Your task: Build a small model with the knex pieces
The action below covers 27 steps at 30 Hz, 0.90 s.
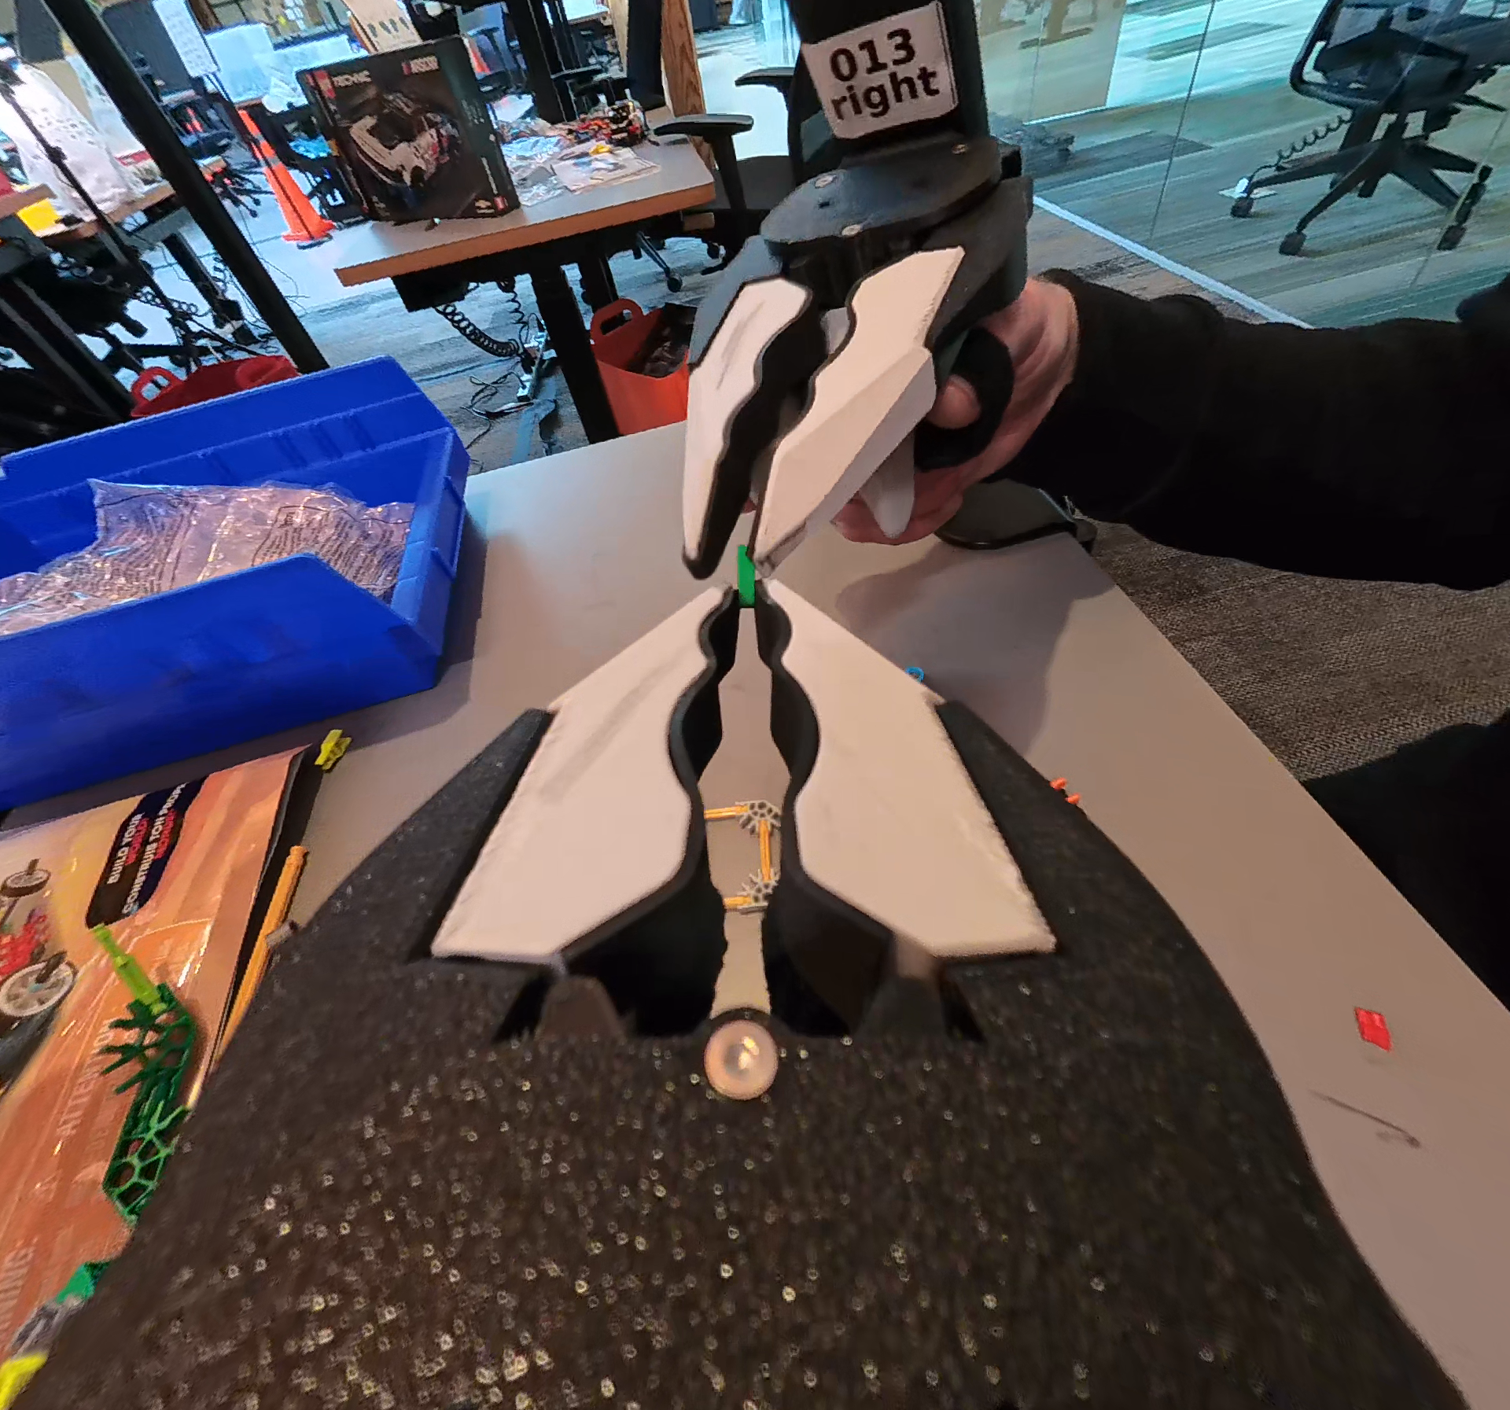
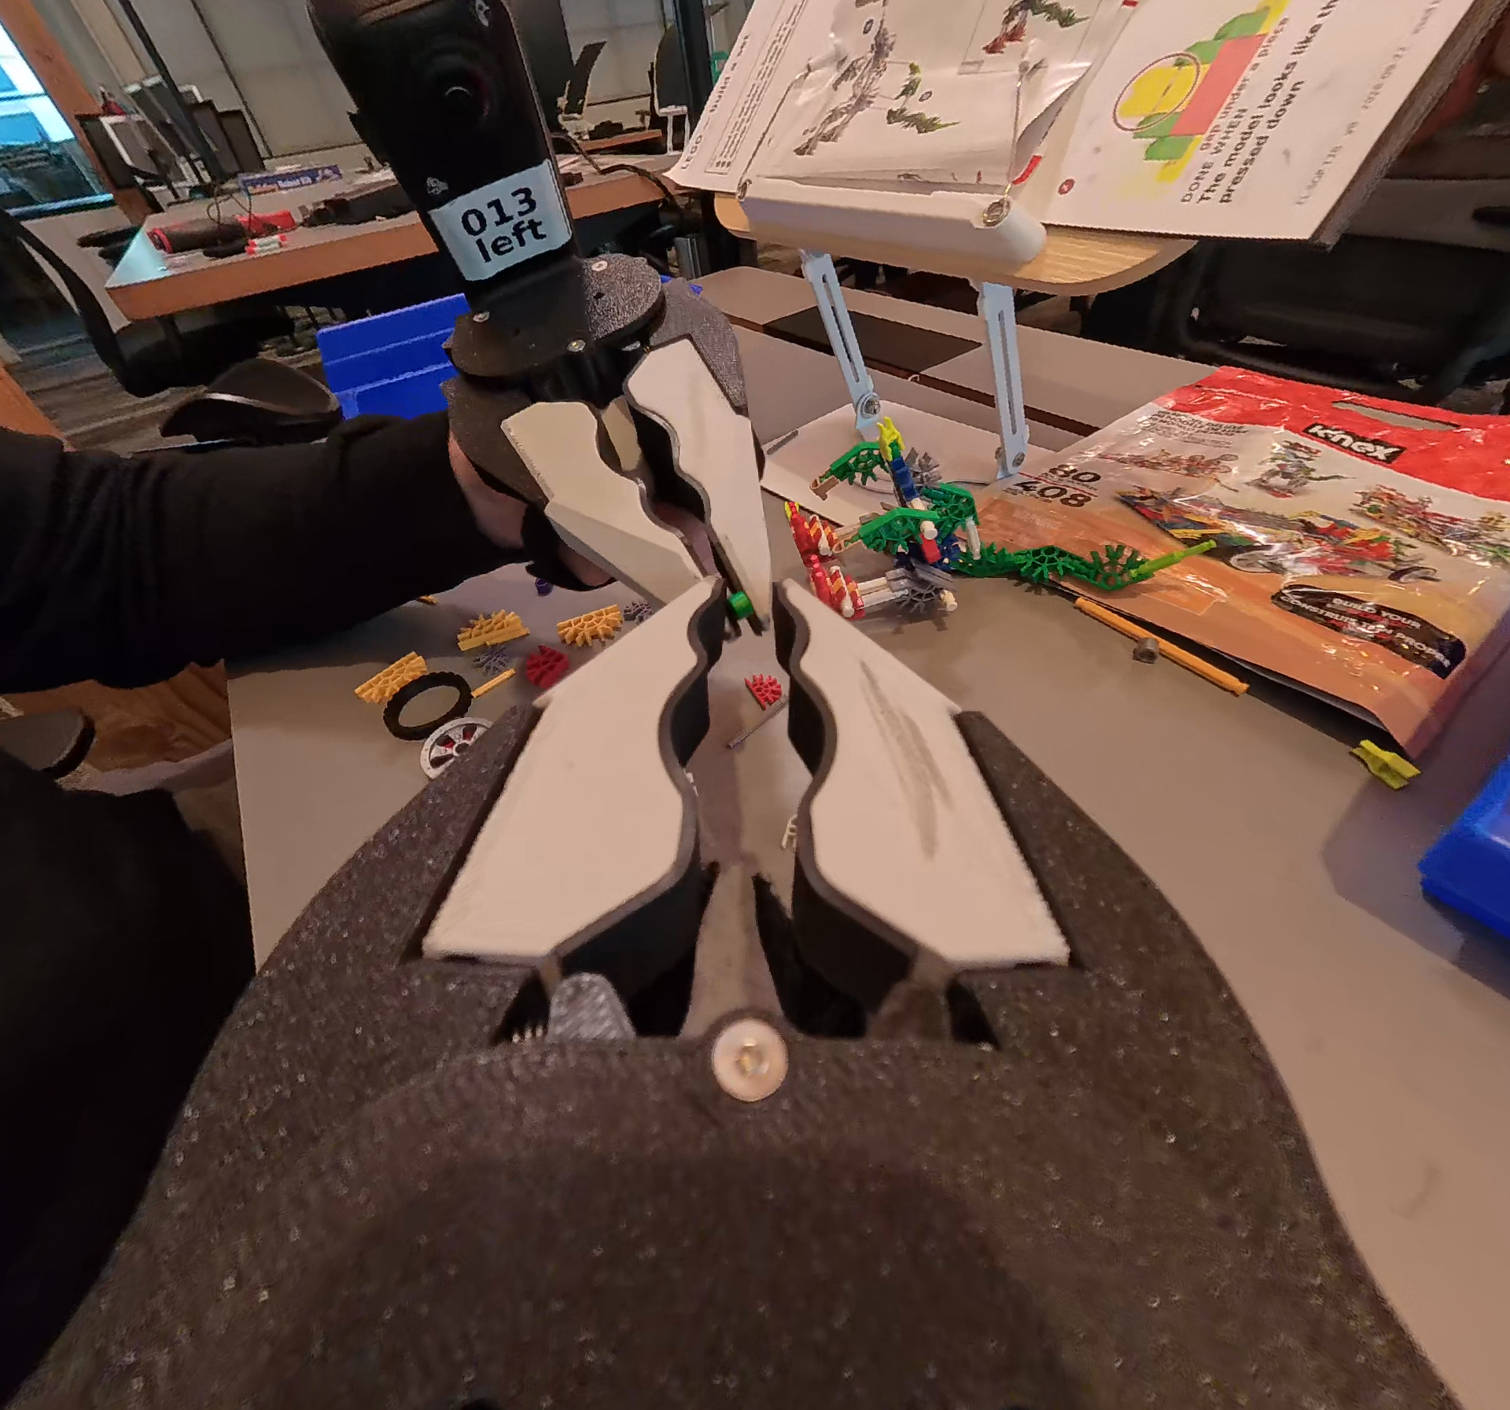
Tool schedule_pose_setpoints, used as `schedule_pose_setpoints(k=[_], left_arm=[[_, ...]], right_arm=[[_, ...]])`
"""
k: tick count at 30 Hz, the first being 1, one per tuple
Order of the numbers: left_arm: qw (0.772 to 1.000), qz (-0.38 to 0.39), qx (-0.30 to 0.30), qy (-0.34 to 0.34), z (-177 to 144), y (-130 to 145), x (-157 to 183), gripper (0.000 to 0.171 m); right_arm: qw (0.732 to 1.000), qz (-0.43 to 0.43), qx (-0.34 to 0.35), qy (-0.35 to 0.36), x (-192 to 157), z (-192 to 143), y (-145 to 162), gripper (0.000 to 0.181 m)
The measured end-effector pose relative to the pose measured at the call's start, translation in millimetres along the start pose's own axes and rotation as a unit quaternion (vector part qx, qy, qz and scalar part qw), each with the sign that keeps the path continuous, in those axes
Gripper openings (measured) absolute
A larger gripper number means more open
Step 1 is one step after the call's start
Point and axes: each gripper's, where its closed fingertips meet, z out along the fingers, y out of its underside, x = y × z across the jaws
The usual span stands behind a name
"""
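My left gripper [image 1: 746, 604] is shut on a small green rod piece [image 1: 745, 572] and holds it upright above the grey table [image 1: 1021, 635]. My right gripper [image 1: 738, 559] comes down from above, its tips on either side of the rod's top end with a narrow gap. In the right wrist view, my right gripper [image 2: 749, 590] is slightly open. The left gripper [image 2: 735, 603] reaches in from the upper left with the green piece [image 2: 739, 603] in its tips. A small yellow and grey rod assembly [image 1: 756, 856] lies on the table under the left gripper.
A green, red and blue toy model [image 2: 907, 537] lies on the table. Around it are yellow connectors [image 2: 490, 627], a red connector [image 2: 764, 688], a black tyre [image 2: 426, 705] and a yellow rod [image 2: 1160, 644]. A parts bag [image 2: 1275, 545], an instruction stand [image 2: 899, 227] and a blue bin [image 1: 229, 554] border the area. The grippers are tip to tip, or close to it.
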Motion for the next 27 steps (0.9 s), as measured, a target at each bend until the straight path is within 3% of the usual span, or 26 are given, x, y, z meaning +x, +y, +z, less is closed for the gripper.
schedule_pose_setpoints(k=[27], left_arm=[[0.999,-0.043,0.009,0.013,-0.1,5.0,-3.6,0.002]], right_arm=[[0.999,0.031,0.011,-0.011,1.9,4.5,2.2,0.003]])
